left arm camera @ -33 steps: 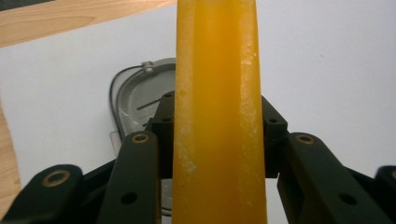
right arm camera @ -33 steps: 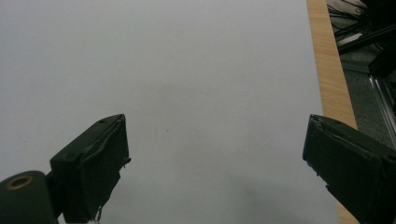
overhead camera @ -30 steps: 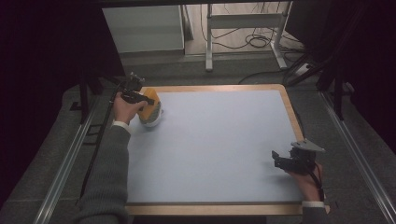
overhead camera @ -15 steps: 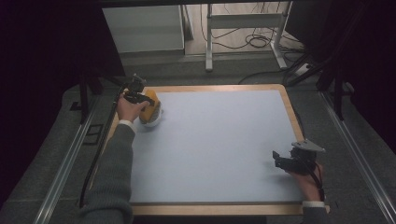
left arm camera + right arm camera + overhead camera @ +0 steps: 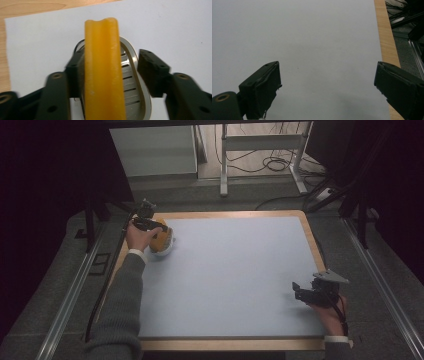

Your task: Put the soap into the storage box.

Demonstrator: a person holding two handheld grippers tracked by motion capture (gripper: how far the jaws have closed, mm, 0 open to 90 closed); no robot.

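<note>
Letting go of the orange handle of the slotted metal tool at the far left of the mat: left gripper jaws just opening, one pad still touching. Backing straight off, avoiding nudging. Right gripper spread wide, holding nothing, near right.

A lab: dark curtains, floor cables, framed table.

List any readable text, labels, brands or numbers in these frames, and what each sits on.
None readable. The orange handle carries no print, nor does the slotted metal piece under it, the black pads or the white mat. The gear on the floor behind the table is too small to tell.
</note>
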